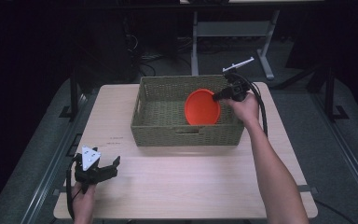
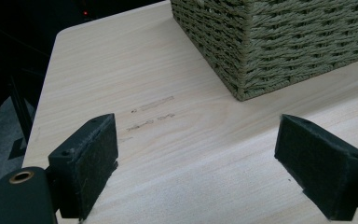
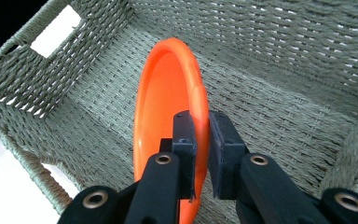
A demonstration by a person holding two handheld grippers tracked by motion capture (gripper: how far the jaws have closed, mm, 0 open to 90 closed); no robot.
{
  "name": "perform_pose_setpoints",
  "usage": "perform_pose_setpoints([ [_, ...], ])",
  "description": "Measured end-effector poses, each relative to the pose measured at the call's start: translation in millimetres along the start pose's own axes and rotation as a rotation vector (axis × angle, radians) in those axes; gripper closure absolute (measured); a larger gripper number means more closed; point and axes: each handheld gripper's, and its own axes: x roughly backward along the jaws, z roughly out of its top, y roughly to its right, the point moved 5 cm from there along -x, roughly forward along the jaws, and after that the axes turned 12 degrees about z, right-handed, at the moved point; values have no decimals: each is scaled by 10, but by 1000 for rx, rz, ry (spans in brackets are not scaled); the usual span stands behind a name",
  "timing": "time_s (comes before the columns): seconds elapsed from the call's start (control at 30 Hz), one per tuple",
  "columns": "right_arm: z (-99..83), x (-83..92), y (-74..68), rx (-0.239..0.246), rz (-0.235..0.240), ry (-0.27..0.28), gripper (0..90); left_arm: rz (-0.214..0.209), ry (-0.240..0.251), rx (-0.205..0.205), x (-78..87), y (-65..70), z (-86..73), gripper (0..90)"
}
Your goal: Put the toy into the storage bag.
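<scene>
Right claw (image 3: 200,140) grips the round orange plastic plate (image 3: 168,107) by its rim; lower it gently, tilting flat onto the woven green basket (image 3: 279,107) floor before letting go. Left claw (image 2: 196,163) rests released.

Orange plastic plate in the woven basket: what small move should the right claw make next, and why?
Probably ease it a little lower, then release. The right claw pinches the round orange plastic plate by its rim, on edge above the floor of the green woven basket; opening now might let it drop or roll.

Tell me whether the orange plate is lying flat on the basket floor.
No: the orange plate stands on edge, its rim pinched by the right gripper.
</scene>
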Motion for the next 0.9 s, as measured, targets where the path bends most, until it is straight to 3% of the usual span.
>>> perform_pose_setpoints([
  [0.67,-105,-189,86,-21,2,-79,811,1,-3,8,-1,-5,2,128],
  [0.9,-115,-199,115,-32,5,-81,807,0,-2,7,-7,0,8,128],
])
